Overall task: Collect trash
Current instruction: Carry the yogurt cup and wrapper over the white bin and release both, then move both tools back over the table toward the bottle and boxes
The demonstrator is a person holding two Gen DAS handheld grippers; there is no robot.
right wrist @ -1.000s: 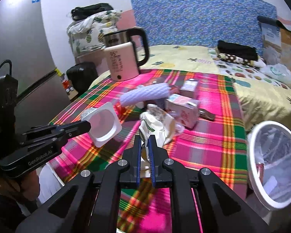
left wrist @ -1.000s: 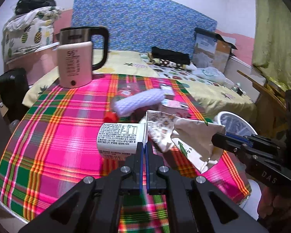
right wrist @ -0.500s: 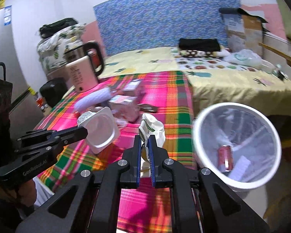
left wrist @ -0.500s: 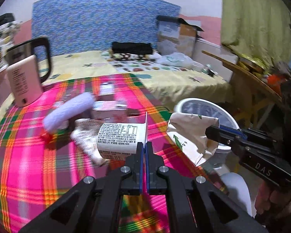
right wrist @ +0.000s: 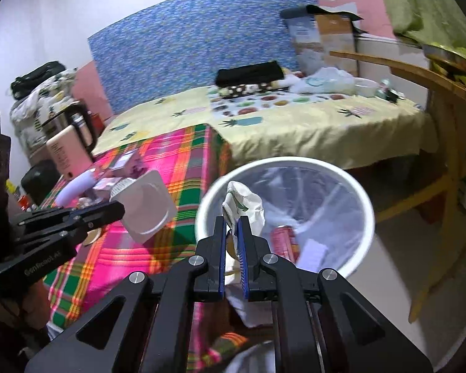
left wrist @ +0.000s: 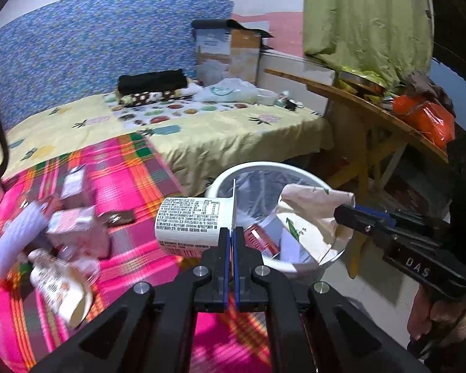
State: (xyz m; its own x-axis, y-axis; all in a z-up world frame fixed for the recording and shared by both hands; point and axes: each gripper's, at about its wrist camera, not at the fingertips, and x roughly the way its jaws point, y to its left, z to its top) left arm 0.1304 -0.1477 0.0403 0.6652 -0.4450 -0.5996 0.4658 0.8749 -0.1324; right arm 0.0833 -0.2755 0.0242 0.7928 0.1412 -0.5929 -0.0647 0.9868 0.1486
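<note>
Bedroom, plaid-covered table [left wrist: 133, 168] beside yellow-sheeted bed [right wrist: 295, 124]; white bin [right wrist: 362, 205] with clear liner on floor at table edge, red can [right wrist: 284, 239] inside. Your left gripper [left wrist: 232, 236] pinches rim of white yogurt cup [left wrist: 192, 222] — cup held sideways at bin rim. Your right gripper [right wrist: 232, 233] clamps crumpled printed wrapper [right wrist: 244, 203] — held over bin mouth. More litter on table, blurred.

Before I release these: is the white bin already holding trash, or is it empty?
Not empty. The right wrist view shows a red can and a pale scrap lying inside the lined white bin.
</note>
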